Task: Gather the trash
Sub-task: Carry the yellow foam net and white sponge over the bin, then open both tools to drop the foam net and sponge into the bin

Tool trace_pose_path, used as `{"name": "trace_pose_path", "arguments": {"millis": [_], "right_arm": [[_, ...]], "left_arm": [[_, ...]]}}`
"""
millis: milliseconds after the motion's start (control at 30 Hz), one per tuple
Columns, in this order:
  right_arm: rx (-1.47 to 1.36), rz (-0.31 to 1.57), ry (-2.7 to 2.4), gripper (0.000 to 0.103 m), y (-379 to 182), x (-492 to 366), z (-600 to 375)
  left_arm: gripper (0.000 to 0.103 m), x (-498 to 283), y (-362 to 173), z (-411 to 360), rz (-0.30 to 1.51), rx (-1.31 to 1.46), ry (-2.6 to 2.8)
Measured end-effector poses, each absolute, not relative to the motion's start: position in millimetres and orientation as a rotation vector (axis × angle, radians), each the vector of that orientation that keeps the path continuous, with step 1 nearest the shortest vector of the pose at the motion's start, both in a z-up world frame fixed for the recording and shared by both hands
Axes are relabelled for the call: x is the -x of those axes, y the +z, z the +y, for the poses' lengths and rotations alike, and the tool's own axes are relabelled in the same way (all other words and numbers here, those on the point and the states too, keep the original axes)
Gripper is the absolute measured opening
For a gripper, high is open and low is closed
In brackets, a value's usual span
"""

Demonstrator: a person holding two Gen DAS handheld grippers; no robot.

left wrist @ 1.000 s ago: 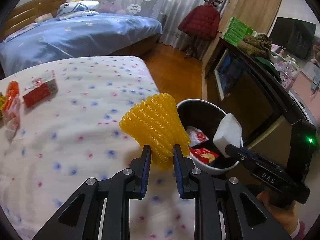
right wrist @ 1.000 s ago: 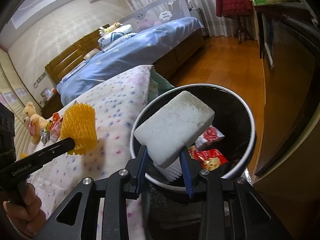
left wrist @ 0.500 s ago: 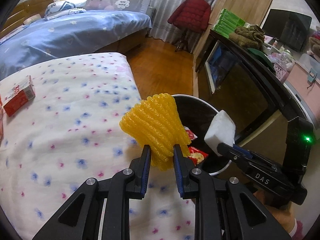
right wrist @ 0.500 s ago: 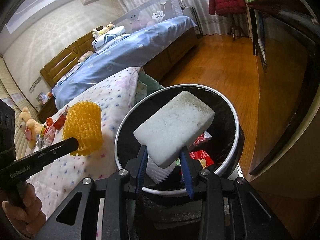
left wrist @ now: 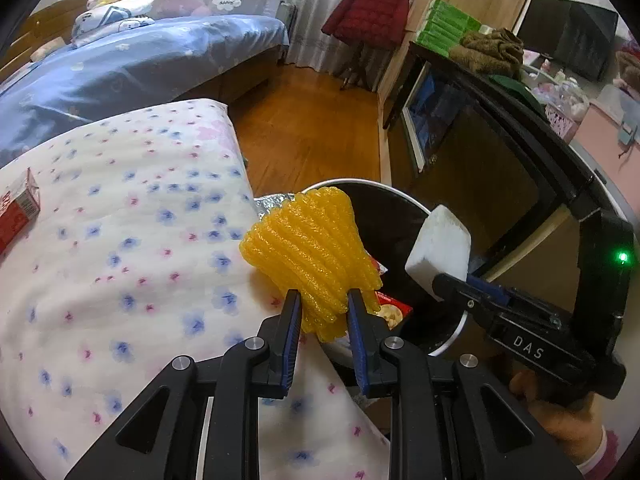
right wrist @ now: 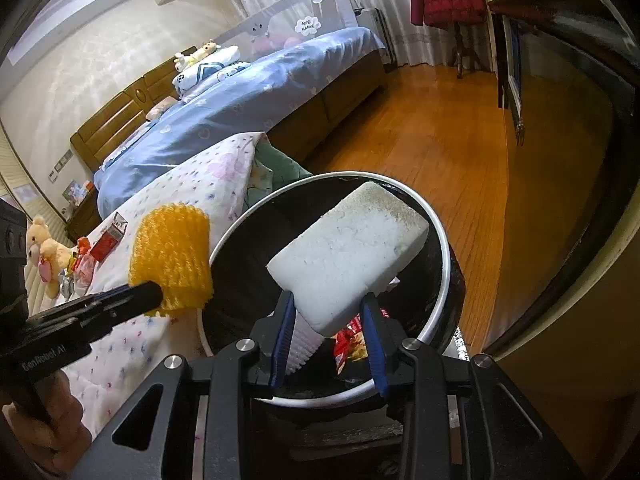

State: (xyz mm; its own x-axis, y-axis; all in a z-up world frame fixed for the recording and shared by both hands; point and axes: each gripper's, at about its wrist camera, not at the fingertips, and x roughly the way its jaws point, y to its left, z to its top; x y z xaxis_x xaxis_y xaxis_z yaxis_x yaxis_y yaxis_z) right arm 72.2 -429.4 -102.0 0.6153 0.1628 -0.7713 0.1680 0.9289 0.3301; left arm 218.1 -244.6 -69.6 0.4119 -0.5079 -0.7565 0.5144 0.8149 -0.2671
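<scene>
Black bin (right wrist: 436, 236) holds red wrappers (right wrist: 352, 344); hand-held grippers pinch yellow netting (left wrist: 312, 256), white foam (right wrist: 352, 256).

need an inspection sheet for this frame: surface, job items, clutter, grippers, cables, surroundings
Surface: bed cover with a flower print, mostly bare near the bin.
Job's things: yellow foam net and white foam block, both held; round bin beside the bed, red snack wrappers already inside.
Clutter: red carton on the cover; more wrappers and a teddy bear farther back.
Grippers: left gripper jaws clamp the net at the bin's edge; right gripper jaws grip the block over the bin.
Cables: nothing seen.
Surroundings: blue bed, wooden floor, red jacket on a stand, dark cabinet.
</scene>
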Motion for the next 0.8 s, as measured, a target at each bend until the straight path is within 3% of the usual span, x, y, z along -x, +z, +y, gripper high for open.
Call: {"name": "trace_pose_path", "arguments": {"millis": [300, 500, 567, 633, 800], "right_arm": [[-0.398, 0.931, -0.008, 0.037, -101.2, -82.0, -436.0], [-0.415, 0.938, -0.029, 0.045, -102.0, -81.2, -442.3], [-0.420, 0.937, -0.032, 0.048, -101.7, -79.8, -443.7], [-0.424, 0.936, -0.033, 0.050, -101.2, -78.7, -444.8], [-0.427, 0.913, -0.039, 0.063, -97.0, -74.3, -442.8]], "left_arm": [[0.023, -226.9, -77.1, -262.2, 0.970, -0.028, -0.658], [0.033, -228.0, -79.4, -260.4, 0.972, -0.026, -0.653], [0.046, -227.1, -80.3, -256.4, 0.973, -0.013, -0.649], [0.051, -225.1, -80.4, -252.2, 0.970, -0.004, -0.643], [0.054, -219.4, -80.0, -245.3, 0.972, 0.013, -0.642]]}}
